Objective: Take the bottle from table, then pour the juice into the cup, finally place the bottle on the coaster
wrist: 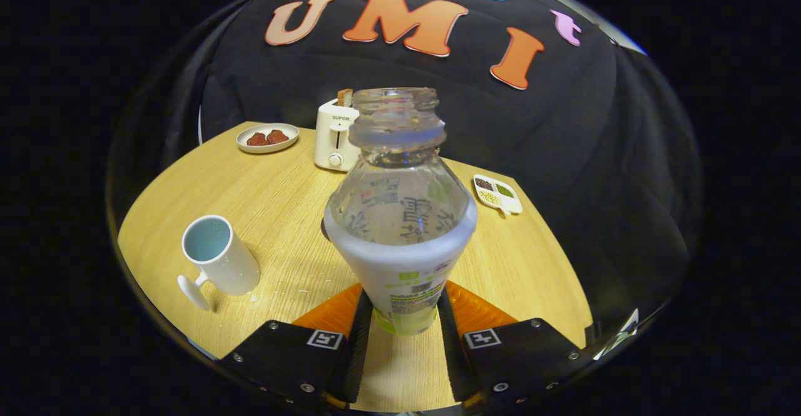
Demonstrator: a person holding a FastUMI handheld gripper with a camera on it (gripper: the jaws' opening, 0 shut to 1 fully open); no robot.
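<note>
**Bottle gripped, pour not yet begun**

The gripper (404,313) is closed to a narrow gap around the lower body of the bottle (400,216), with both fingers pressing its labelled sides. The bottle stands upright between the fingers, cap off, its open neck rising ahead of the claw. A pale liquid fills roughly its lower half. Whether its base rests on the table (288,191) or is lifted slightly cannot be told.

The cup (219,256), a white mug with a handle, stands ahead and well to the left of the fingers, apart from the bottle; its inside looks pale, and whether it holds anything is unclear. Beyond the bottle are a toaster (335,137), a plate (268,138) of reddish food to its left, and a small divided dish (499,194) to the right. A dark edge just behind the bottle's left side may be the coaster, though that is uncertain.

The taking step appears done or nearly so. Next the claw would need to carry the bottle leftward over the cup and tip its neck toward the mug's mouth, keeping the grip firm.
</note>
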